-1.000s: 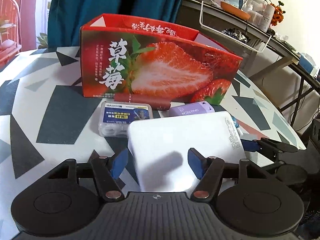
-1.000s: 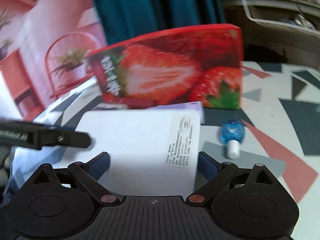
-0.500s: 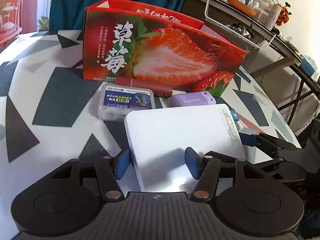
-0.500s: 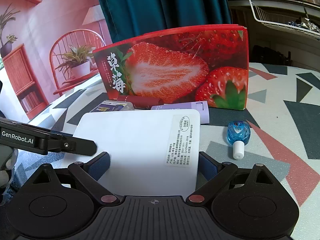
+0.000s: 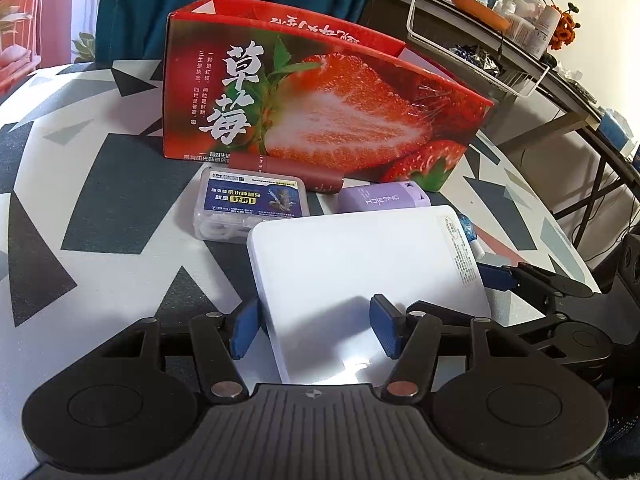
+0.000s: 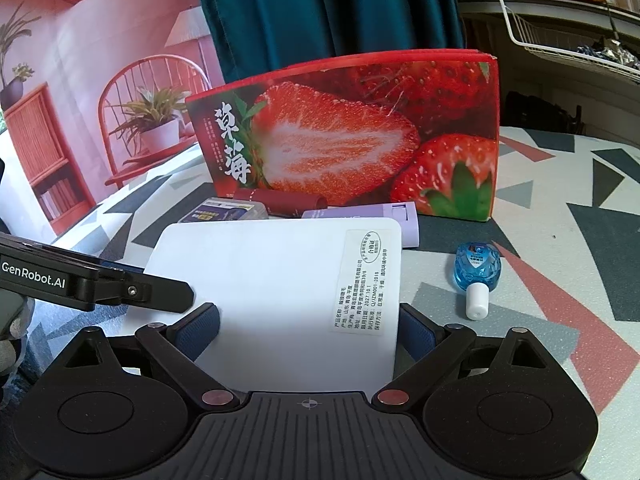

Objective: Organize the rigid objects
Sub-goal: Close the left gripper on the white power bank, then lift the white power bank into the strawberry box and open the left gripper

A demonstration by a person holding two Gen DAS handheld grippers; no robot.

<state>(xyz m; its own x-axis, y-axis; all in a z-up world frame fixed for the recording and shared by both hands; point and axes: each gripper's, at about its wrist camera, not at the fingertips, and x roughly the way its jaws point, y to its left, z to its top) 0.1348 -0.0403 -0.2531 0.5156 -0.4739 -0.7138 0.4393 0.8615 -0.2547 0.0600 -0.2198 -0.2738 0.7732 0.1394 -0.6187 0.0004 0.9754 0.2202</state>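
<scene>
A flat white box (image 5: 360, 264) with a printed label lies on the patterned table in front of the red strawberry box (image 5: 320, 100). My left gripper (image 5: 314, 324) is open over the white box's near left corner, one pad off its left edge and one pad above its top. My right gripper (image 6: 306, 328) is open with its fingers on either side of the white box (image 6: 280, 288), close to its edges. Whether the pads touch it I cannot tell. The left gripper's finger (image 6: 132, 292) shows in the right wrist view.
A clear case with a blue label (image 5: 252, 204), a dark red tube (image 5: 288, 170) and a lilac case (image 5: 384, 198) lie between the white box and the strawberry box. A small blue bottle (image 6: 478, 270) lies right of the white box. A shelf with a wire basket (image 5: 480, 40) stands behind.
Both grippers have shifted slightly around the white box and the right view has steadied. The jaws stay open and the white box stays in place.
</scene>
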